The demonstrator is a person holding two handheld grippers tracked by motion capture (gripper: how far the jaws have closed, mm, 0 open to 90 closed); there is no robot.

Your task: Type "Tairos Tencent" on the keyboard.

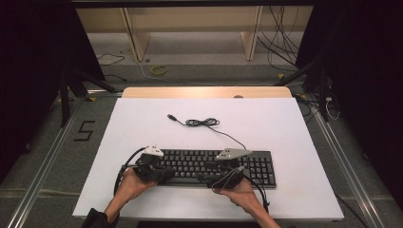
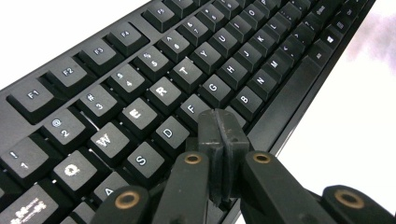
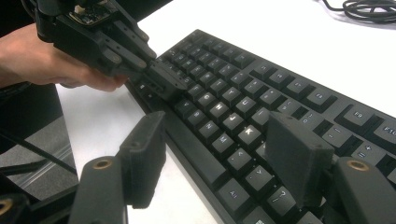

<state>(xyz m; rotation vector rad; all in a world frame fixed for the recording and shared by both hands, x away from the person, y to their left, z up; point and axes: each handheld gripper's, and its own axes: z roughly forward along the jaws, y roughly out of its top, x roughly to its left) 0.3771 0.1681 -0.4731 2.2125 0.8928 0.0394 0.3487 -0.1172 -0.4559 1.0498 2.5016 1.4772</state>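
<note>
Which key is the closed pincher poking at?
Find the black keyboard on the white table. Above its letter rows the left gripper hangs with jaws shut. Its tips sit just past the F key, the one between D and G.

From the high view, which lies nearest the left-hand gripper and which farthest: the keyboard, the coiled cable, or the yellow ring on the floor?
From the left gripper:
1. Keyboard, right under its jaws.
2. Coiled cable, mid-table beyond the keyboard.
3. Yellow ring, on the floor past the table's far edge.
</note>
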